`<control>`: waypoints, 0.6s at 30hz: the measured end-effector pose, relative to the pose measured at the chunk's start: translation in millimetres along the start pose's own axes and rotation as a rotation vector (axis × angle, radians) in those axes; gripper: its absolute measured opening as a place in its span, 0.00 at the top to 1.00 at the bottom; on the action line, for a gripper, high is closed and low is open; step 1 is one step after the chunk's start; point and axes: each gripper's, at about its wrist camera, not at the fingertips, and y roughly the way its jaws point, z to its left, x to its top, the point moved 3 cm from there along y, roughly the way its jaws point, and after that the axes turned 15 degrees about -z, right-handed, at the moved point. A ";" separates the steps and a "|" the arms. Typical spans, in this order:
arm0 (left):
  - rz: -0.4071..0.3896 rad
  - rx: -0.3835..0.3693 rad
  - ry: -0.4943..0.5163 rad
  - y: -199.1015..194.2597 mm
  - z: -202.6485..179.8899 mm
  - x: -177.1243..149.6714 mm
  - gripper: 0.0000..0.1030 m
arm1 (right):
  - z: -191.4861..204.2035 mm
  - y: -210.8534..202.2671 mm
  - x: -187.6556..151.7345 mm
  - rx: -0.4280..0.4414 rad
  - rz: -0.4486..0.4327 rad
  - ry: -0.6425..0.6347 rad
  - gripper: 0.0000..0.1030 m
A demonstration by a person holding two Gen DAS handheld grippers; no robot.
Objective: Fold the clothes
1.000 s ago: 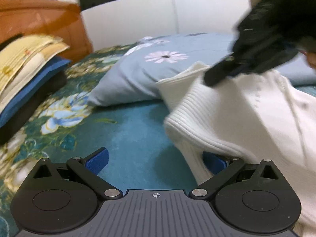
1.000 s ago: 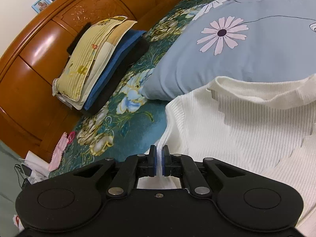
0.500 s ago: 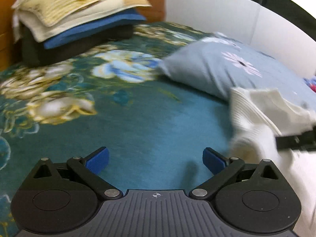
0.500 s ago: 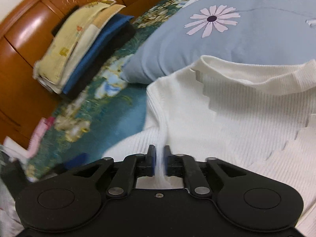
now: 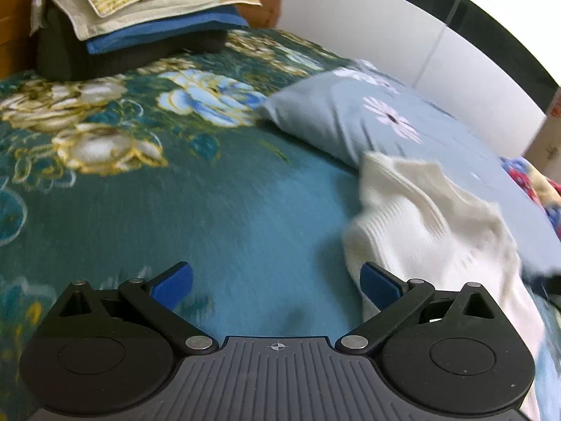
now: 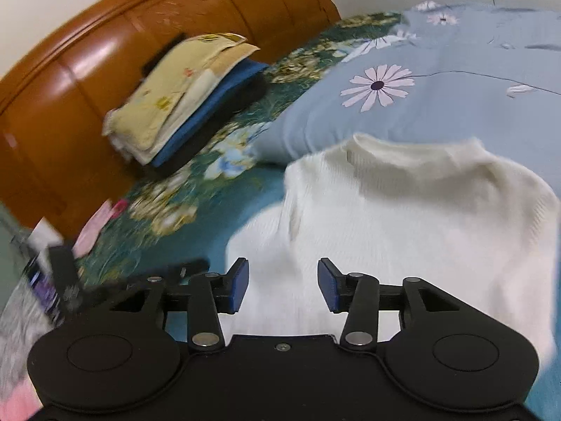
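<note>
— Where does the white ribbed sweater [image 6: 413,217] lie?

— On the teal floral bedspread [image 5: 147,182], its far edge up against the light blue daisy-print pillow [image 6: 438,80]. In the right wrist view it fills the near right of the scene, with the collar toward the pillow. In the left wrist view the sweater [image 5: 431,224] sits at the right, rumpled and partly blurred.

— What of the right gripper [image 6: 283,284]?

— Its jaws stand partly apart with nothing between the blue pads; the knit shows below the gap. Whether the fingers touch the cloth cannot be told.

— And the left gripper [image 5: 276,279]?

— Spread wide and holding nothing. It hangs over bare bedspread, and its right finger [image 5: 380,282] is just at the sweater's near left edge; contact is unclear.

— What else is around?

— A stack of folded bedding [image 6: 182,94], yellow on top, then cream, blue and black, rests at the far left against the orange-brown wooden headboard [image 6: 80,70]. A pink item [image 6: 94,231] lies at the left edge of the bed near the headboard's foot. A white wall panel [image 5: 385,35] stands beyond the pillow in the left wrist view.
</note>
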 end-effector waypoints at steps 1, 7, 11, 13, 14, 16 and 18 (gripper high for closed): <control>0.007 -0.006 0.020 -10.6 -1.1 -4.9 0.01 | 3.5 -22.1 -12.5 0.009 0.004 -0.014 0.55; -0.007 -0.023 0.134 -75.0 -14.3 -34.5 0.01 | 5.3 -133.7 -105.8 -0.017 0.074 0.012 0.55; -0.065 -0.012 0.186 -113.1 -27.1 -48.8 0.01 | 2.8 -172.7 -150.0 -0.041 0.101 0.030 0.55; -0.087 -0.005 0.203 -128.2 -33.6 -53.8 0.01 | 3.3 -181.8 -159.7 -0.048 0.080 0.032 0.55; -0.091 -0.004 0.201 -135.7 -35.9 -56.7 0.00 | 3.7 -184.5 -163.3 -0.051 0.072 0.030 0.55; -0.085 -0.011 0.179 -147.2 -38.5 -62.1 0.00 | 4.9 -187.1 -168.6 -0.047 0.062 0.032 0.55; -0.079 -0.003 0.152 -157.5 -39.8 -67.4 0.00 | 6.1 -186.8 -170.8 -0.032 0.055 0.042 0.57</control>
